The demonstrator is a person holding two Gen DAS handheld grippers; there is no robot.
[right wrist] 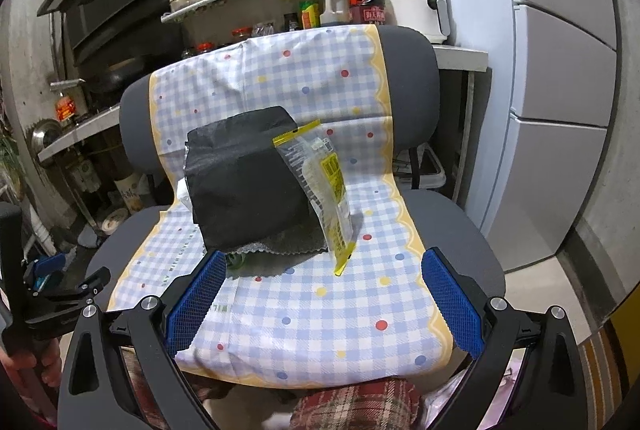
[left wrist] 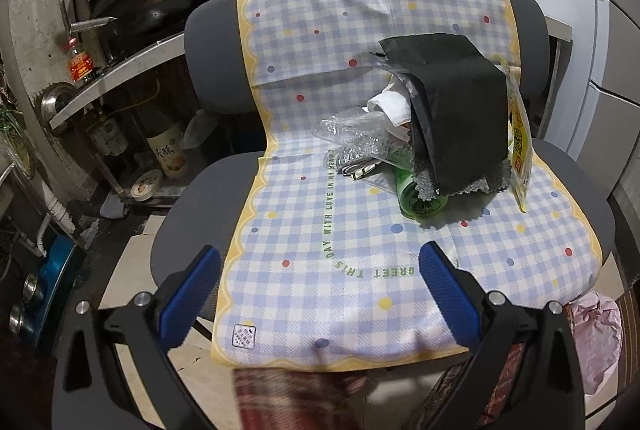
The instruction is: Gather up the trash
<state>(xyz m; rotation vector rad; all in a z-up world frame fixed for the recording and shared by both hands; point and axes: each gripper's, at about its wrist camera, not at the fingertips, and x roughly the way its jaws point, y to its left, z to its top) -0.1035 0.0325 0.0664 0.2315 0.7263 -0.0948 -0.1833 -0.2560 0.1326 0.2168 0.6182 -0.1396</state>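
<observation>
A pile of trash lies on a chair covered by a checked cloth (left wrist: 320,230). A black sheet (left wrist: 456,101) drapes over the pile; it also shows in the right wrist view (right wrist: 244,181). Under it are crumpled clear plastic (left wrist: 360,137), white tissue (left wrist: 394,105), a green bottle (left wrist: 420,195) and a grey scalloped rag (right wrist: 288,244). A yellow and clear packet (right wrist: 326,189) leans on the black sheet's right side. My left gripper (left wrist: 320,270) is open and empty over the seat's front. My right gripper (right wrist: 320,278) is open and empty, in front of the pile.
Behind the chair are a counter with sauce bottles (right wrist: 310,7) and a white air fryer (right wrist: 416,1). A fridge (right wrist: 560,109) stands right. A stove and wok (left wrist: 160,13) are left. A pink bag (left wrist: 596,334) hangs low right of the seat.
</observation>
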